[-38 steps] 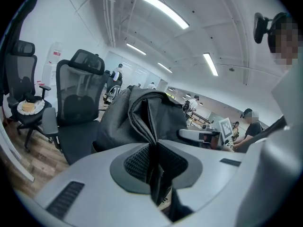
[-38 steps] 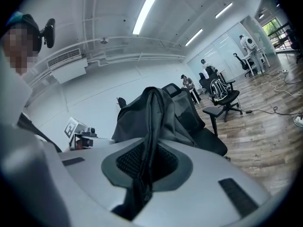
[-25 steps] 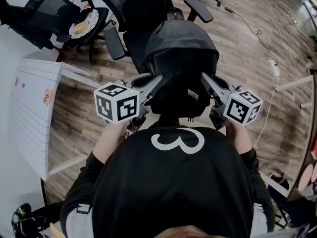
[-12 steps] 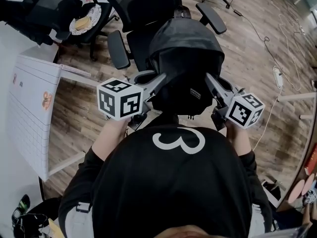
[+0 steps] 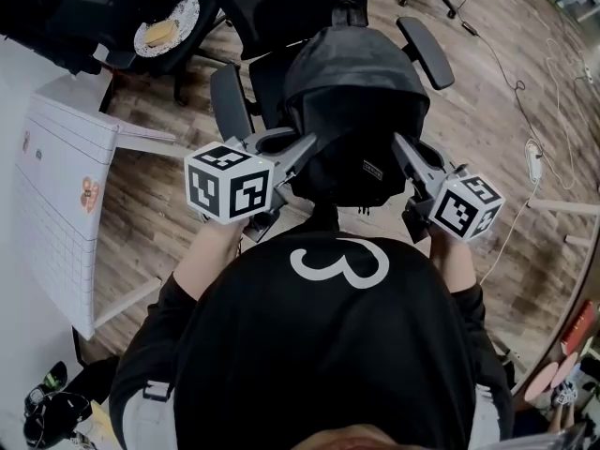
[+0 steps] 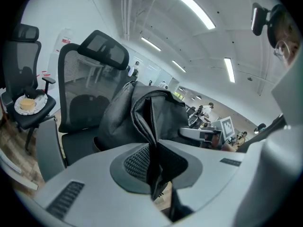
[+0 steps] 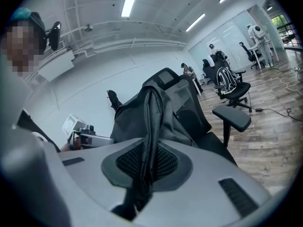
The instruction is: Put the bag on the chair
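Chair point(image 5: 425, 52) closer beneath bag point(image 5: 352, 82), wood-plank floor point(image 5: 150, 223), white table point(image 5: 56, 204) alongside.

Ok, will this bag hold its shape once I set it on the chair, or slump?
Probably slumps: the bag is soft fabric, creasing where the left gripper and right gripper pinch it. It bulges, so likely full and weighty. It may lean on the chair back.

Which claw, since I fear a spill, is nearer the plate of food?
Left. The left claw grips the bag on the side toward the plate; the right claw grips its far side.
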Demonstrator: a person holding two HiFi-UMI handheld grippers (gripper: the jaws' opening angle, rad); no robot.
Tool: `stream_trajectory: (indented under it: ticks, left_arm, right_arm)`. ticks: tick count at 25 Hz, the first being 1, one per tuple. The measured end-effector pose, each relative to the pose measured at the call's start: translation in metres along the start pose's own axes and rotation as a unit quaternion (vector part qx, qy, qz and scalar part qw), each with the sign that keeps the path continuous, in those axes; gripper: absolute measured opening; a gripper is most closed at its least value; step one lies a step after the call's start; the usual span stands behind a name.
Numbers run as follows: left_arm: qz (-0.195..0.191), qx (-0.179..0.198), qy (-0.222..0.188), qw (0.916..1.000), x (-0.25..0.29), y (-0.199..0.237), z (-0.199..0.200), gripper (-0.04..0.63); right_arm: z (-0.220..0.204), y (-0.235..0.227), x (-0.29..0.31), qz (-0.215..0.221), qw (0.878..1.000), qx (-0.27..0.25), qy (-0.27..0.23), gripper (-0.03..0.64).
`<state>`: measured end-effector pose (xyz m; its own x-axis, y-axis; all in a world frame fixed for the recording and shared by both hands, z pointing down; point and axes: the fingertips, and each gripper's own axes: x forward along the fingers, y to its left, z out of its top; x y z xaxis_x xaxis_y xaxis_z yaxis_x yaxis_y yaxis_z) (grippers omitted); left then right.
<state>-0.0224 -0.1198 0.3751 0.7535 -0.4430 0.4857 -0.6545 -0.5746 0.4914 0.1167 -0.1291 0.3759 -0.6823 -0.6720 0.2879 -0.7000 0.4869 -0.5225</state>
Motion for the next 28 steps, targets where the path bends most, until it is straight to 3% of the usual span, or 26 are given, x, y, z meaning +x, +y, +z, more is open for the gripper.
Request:
stream_trajectory:
  ticks: [6, 12, 17, 28]
  left_arm:
    - [0.011, -0.015, -0.004, 0.9998, 0.018, 0.054, 0.033, 0.055]
    - [0.016, -0.019, -0.007, 0.9997, 0.019, 0.060, 0.036, 0.055]
    - [0.027, -0.034, -0.007, 0.9990, 0.041, 0.110, 0.069, 0.055]
    - [0.047, -0.036, -0.012, 0.9982, 0.050, 0.129, 0.079, 0.054]
  right_arm:
    - [0.024, -0.023, 0.061, 0.006, 1.000, -0.003, 0.021, 0.051]
    - [0.028, -0.025, 0.068, 0.009, 1.000, -0.008, 0.027, 0.051]
    - [0.053, -0.052, 0.125, 0.015, 0.999, -0.008, 0.043, 0.051]
    - [0.060, -0.065, 0.149, 0.025, 0.998, -0.015, 0.053, 0.051]
